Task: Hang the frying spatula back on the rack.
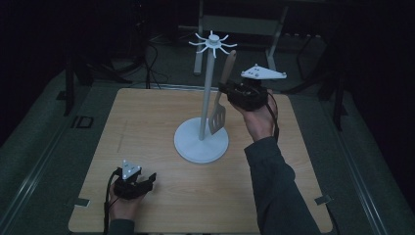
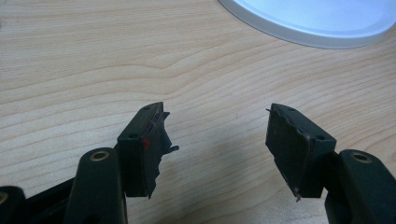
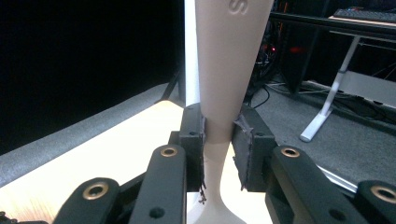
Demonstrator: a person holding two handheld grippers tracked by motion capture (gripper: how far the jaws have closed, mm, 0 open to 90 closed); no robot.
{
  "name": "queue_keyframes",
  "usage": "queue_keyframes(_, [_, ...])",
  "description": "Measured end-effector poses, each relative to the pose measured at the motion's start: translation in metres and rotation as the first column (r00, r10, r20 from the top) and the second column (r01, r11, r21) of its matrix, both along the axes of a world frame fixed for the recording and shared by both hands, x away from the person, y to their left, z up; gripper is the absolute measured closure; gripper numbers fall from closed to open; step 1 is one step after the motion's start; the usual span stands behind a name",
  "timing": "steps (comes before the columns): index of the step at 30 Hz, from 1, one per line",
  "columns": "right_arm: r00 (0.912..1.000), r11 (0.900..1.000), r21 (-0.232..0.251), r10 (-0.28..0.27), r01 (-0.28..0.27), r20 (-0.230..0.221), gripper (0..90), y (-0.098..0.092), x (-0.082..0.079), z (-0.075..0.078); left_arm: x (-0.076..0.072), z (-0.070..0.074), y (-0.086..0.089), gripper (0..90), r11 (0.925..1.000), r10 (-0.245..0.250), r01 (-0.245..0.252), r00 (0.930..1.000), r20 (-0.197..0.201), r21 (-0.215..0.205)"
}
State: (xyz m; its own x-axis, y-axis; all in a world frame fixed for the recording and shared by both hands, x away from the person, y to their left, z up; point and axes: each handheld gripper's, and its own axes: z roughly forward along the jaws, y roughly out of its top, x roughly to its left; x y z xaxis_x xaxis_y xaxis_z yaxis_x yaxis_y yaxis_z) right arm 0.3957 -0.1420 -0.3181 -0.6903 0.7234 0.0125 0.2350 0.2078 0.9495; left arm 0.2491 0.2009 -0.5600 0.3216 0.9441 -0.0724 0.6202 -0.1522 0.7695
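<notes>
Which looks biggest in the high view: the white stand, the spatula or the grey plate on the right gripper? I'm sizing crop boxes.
1. white stand
2. spatula
3. grey plate, nearer the camera, so its rank is unsure.

High view dim, surroundings near black; table lit from above, slightly soft. Left gripper view bright, even, sharp wood grain, faint shadow under jaws. Right gripper view: handle washed pale, background dark.
</notes>
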Motion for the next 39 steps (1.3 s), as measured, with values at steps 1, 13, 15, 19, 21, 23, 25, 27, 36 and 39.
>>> queue_keyframes(1, [1.0, 1.0, 0.0, -0.001, 0.001, -0.001, 74.8, 0.0003, 0.0003, 0.0001, 0.0, 0.0, 0.0002, 38.0, 1.0, 0.0, 0.0, 1.0, 0.0, 0.0])
queue_keyframes(13, [1.0, 1.0, 0.008, 0.0, 0.0, -0.004, 74.8, 0.0014, 0.0016, 0.0014, -0.0002, 0.0001, 0.0006, 38.0, 1.0, 0.002, -0.002, 1.0, 0.001, -0.002])
queue_keyframes(15, [1.0, 1.0, 0.009, 0.0, 0.0, -0.003, 74.8, 0.0018, 0.0016, 0.0015, -0.0002, 0.0001, 0.0005, 38.0, 1.0, 0.003, -0.003, 1.0, 0.001, -0.002])
queue_keyframes(19, [1.0, 1.0, 0.01, -0.001, 0.001, -0.005, 74.8, 0.0026, 0.002, 0.0014, -0.0002, 0.0001, 0.0007, 38.0, 1.0, 0.003, -0.003, 1.0, 0.001, -0.003])
queue_keyframes(21, [1.0, 1.0, 0.007, -0.002, 0.002, -0.006, 74.8, 0.0029, 0.0026, 0.0009, -0.0002, 0.0001, 0.0007, 38.0, 1.0, 0.004, -0.004, 1.0, 0.002, -0.003])
queue_keyframes(23, [1.0, 1.0, 0.004, -0.003, 0.003, -0.008, 74.8, 0.0033, 0.0032, 0.0003, -0.0003, 0.0001, 0.0006, 38.0, 1.0, 0.005, -0.005, 1.0, 0.002, -0.005])
queue_keyframes(25, [0.9999, 1.0, 0.005, -0.003, 0.003, -0.01, 74.8, 0.0036, 0.0037, 0.0, -0.0003, 0.0001, 0.0007, 38.0, 1.0, 0.005, -0.005, 1.0, 0.002, -0.004])
queue_keyframes(27, [0.9999, 1.0, 0.004, -0.003, 0.003, -0.011, 74.8, 0.004, 0.0041, -0.0001, -0.0002, 0.0001, 0.0008, 38.0, 1.0, 0.004, -0.004, 1.0, 0.001, -0.003])
queue_keyframes(36, [0.9999, 1.0, 0.002, 0.0, 0.0, -0.016, 74.8, 0.0046, 0.0056, 0.0005, 0.0, -0.0001, 0.0005, 37.9, 1.0, 0.001, -0.001, 1.0, -0.002, -0.001])
queue_keyframes(39, [0.9997, 1.0, 0.004, 0.01, -0.009, -0.023, 74.8, 0.0048, 0.007, 0.0008, 0.0, -0.0001, 0.0005, 37.9, 1.0, 0.001, -0.001, 1.0, -0.002, 0.0])
